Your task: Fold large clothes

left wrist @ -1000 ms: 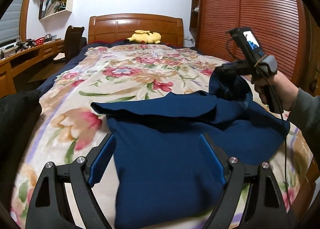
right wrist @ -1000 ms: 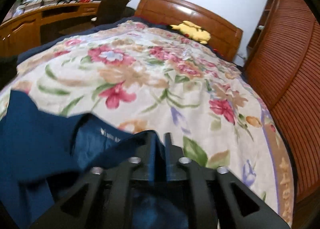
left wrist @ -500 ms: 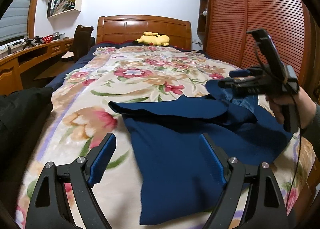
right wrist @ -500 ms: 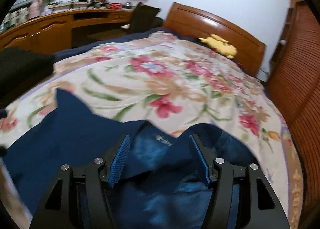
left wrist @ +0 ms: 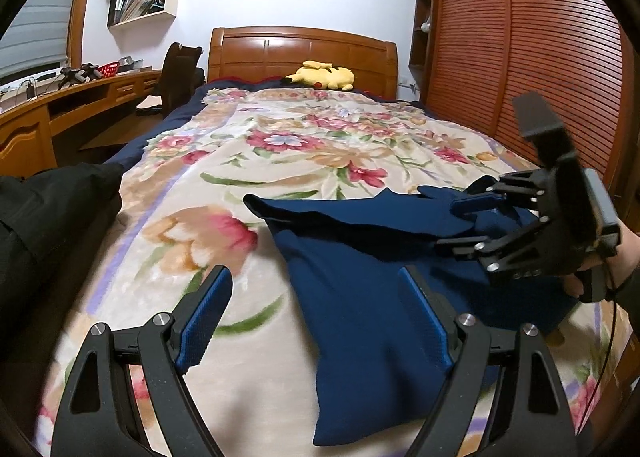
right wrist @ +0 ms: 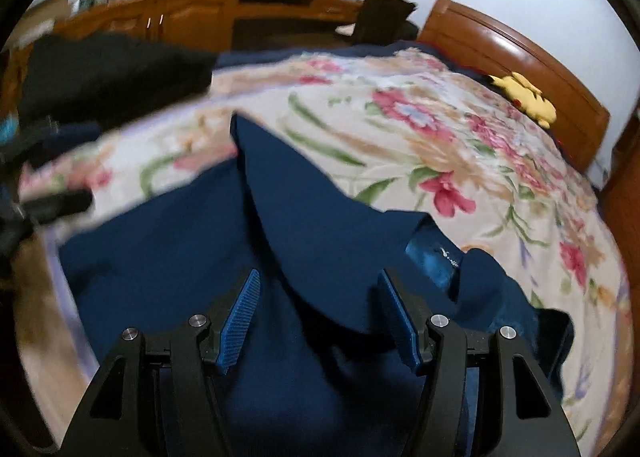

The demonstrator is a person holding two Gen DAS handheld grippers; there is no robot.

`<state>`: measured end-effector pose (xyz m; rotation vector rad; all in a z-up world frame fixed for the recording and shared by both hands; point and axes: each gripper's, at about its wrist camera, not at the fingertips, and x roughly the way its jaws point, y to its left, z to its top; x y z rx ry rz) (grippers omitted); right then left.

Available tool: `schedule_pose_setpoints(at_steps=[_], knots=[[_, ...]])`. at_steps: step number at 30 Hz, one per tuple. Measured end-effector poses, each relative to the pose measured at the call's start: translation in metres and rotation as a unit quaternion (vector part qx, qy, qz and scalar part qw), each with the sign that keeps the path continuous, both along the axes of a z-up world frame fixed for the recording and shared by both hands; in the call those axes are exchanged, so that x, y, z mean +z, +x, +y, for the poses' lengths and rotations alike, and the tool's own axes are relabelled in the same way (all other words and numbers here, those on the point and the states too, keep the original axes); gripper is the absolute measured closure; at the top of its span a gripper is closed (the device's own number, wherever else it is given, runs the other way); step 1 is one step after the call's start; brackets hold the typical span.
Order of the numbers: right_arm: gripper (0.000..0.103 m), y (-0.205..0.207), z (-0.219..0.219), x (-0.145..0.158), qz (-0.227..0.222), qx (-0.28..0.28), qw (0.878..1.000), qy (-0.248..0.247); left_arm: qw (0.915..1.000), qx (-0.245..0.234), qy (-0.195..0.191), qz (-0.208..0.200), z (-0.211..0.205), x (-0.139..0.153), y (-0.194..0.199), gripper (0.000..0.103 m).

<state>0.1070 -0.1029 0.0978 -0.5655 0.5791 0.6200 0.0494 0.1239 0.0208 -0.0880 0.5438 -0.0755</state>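
Note:
A navy blue garment point(left wrist: 372, 269) lies partly folded on the floral bedspread point(left wrist: 280, 161), a sleeve laid across its top. My left gripper point(left wrist: 316, 317) is open and empty, just above the garment's near left edge. My right gripper point(left wrist: 464, 217) is open at the right, over the garment's collar end, held by a hand. In the right wrist view the right gripper point(right wrist: 320, 317) is open above the folded sleeve point(right wrist: 304, 217), with the collar label point(right wrist: 444, 257) to its right. The left gripper point(right wrist: 36, 193) is a blurred dark shape at the left edge.
A black garment point(left wrist: 48, 209) lies at the bed's left side. A yellow plush toy point(left wrist: 324, 75) sits by the wooden headboard point(left wrist: 300, 47). A wooden desk point(left wrist: 60, 113) and chair point(left wrist: 176, 77) stand left; a slatted wardrobe point(left wrist: 520, 57) stands right.
My right gripper opened and let go of the garment's collar end, then swung left and lower over the sleeve. My left gripper drew back and left, staying open.

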Motion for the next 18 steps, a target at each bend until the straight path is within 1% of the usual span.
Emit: schedule_pose_setpoints(at_steps=[1,3,4,5,6,8,9,11,12,13,15,17,18], knots=[[0.04,0.007,0.002,-0.002,-0.002,-0.006,1.0,-0.014,1.0,0.0,0.0,0.001,0.0,-0.001,0.001,0.018],[0.059,0.021,0.002,0.0,-0.005,-0.012,1.0,-0.021,1.0,0.0,0.0,0.003,0.0,-0.001,0.002,0.018],[0.081,0.028,0.006,0.004,-0.005,-0.011,1.0,-0.019,1.0,-0.001,0.0,0.003,0.0,-0.002,0.002,0.018],[0.098,0.035,0.006,0.008,-0.017,-0.021,0.999,-0.02,1.0,-0.001,0.0,0.003,0.0,-0.002,0.003,0.018],[0.098,0.043,0.007,0.012,-0.027,-0.034,0.999,-0.016,1.0,-0.001,0.0,0.003,-0.001,-0.002,0.003,0.018],[0.099,0.065,0.006,0.023,-0.034,-0.06,0.998,0.009,1.0,-0.002,0.0,0.005,-0.002,-0.004,0.004,0.018],[0.099,0.075,0.004,0.029,-0.044,-0.081,0.996,0.017,1.0,-0.003,0.0,0.006,-0.002,-0.004,0.004,0.018],[0.099,0.097,-0.001,0.04,-0.064,-0.128,0.989,0.038,1.0,-0.003,0.001,0.004,-0.004,-0.003,0.003,0.018],[0.099,0.107,-0.005,0.044,-0.07,-0.156,0.984,0.05,1.0,-0.005,0.002,0.003,-0.005,-0.002,0.003,0.018],[0.098,0.113,-0.007,0.046,-0.071,-0.177,0.98,0.06,1.0,-0.006,0.003,0.003,-0.006,-0.003,0.003,0.018],[0.082,0.119,-0.011,0.049,-0.065,-0.197,0.975,0.076,0.9999,-0.008,0.006,0.006,-0.007,-0.004,0.003,0.018],[0.04,0.115,-0.015,0.05,-0.061,-0.191,0.975,0.092,0.9999,-0.009,0.008,0.007,-0.007,-0.005,0.004,0.018],[0.034,0.111,-0.016,0.05,-0.061,-0.185,0.976,0.096,0.9999,-0.01,0.008,0.007,-0.007,-0.004,0.003,0.018]])
